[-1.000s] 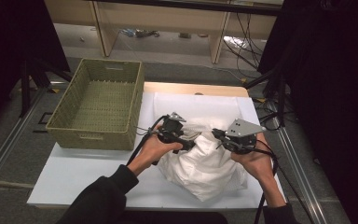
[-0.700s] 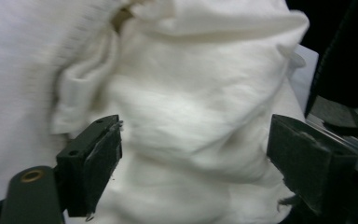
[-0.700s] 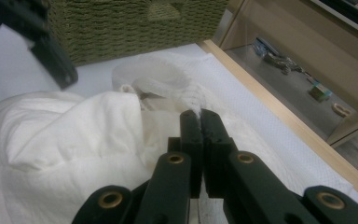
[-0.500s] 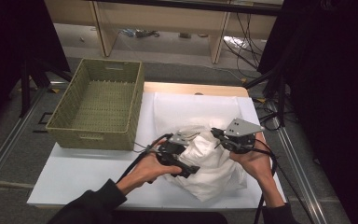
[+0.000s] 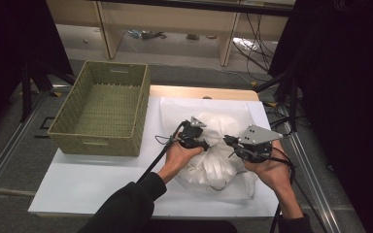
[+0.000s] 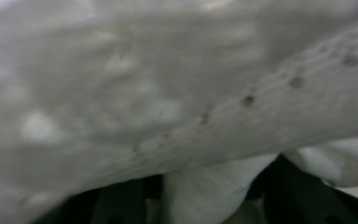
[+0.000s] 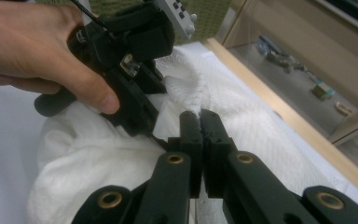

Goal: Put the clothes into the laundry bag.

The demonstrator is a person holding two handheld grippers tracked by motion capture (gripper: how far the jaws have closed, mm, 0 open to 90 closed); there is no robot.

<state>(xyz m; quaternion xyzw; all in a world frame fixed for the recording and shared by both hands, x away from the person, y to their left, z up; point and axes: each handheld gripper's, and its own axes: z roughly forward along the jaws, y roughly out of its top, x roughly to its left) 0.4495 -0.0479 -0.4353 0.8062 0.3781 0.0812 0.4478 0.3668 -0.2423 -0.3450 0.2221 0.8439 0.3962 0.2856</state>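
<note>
On white table (image 5: 92, 179) — wicker basket (image 5: 102, 109), crumpled white cloth (image 5: 213, 165); shelving (image 5: 175, 22) behind.

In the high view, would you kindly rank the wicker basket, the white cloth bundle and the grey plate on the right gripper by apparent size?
1. wicker basket
2. white cloth bundle, partly covered by hands
3. grey plate on the right gripper

dim surroundings, blurred left close-up

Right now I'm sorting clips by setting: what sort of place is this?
Probably a lab or workshop data-recording station: a white-covered table, bare shelving with loose cables behind, and dark curtains alongside.
</note>
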